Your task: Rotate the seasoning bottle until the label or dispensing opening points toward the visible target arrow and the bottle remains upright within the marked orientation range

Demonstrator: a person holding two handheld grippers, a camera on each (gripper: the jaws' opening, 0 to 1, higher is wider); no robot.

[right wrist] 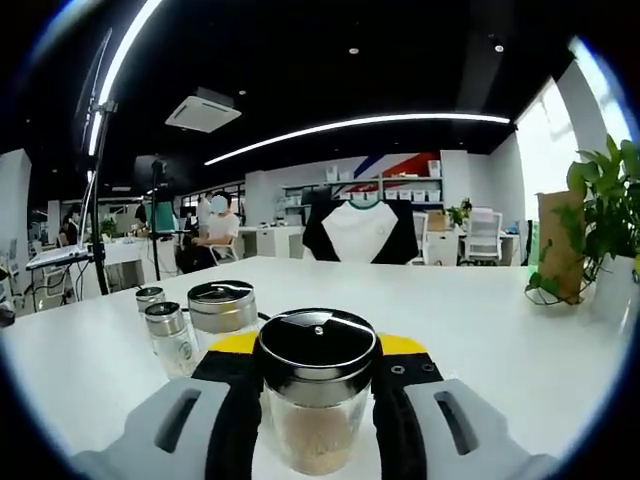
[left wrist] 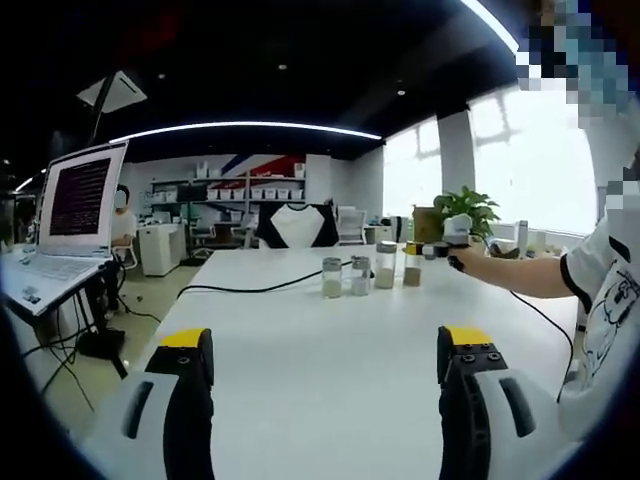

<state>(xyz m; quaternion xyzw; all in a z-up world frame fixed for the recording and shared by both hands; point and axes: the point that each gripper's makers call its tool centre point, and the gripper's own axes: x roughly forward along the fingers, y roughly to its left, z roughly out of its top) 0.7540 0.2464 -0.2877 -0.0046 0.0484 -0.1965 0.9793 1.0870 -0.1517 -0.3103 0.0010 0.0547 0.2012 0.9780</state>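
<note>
A glass seasoning bottle (right wrist: 318, 400) with a dark metal lid and pale powder inside stands upright on the white table (right wrist: 480, 320). My right gripper (right wrist: 320, 345) is shut on it, one jaw pressed against each side. In the left gripper view this bottle (left wrist: 412, 264) is the right end of a row of several, with the right gripper (left wrist: 440, 250) at it on a person's outstretched arm. My left gripper (left wrist: 325, 338) hovers open over the near part of the table (left wrist: 300, 340), well short of the row, holding nothing. I see no arrow mark.
Three more bottles (right wrist: 222, 310) stand just left of the held one. A black cable (left wrist: 240, 290) runs across the table. An open laptop (left wrist: 75, 200) sits at the left. A potted plant (right wrist: 600, 210) and a brown bag (right wrist: 558, 245) stand at the right.
</note>
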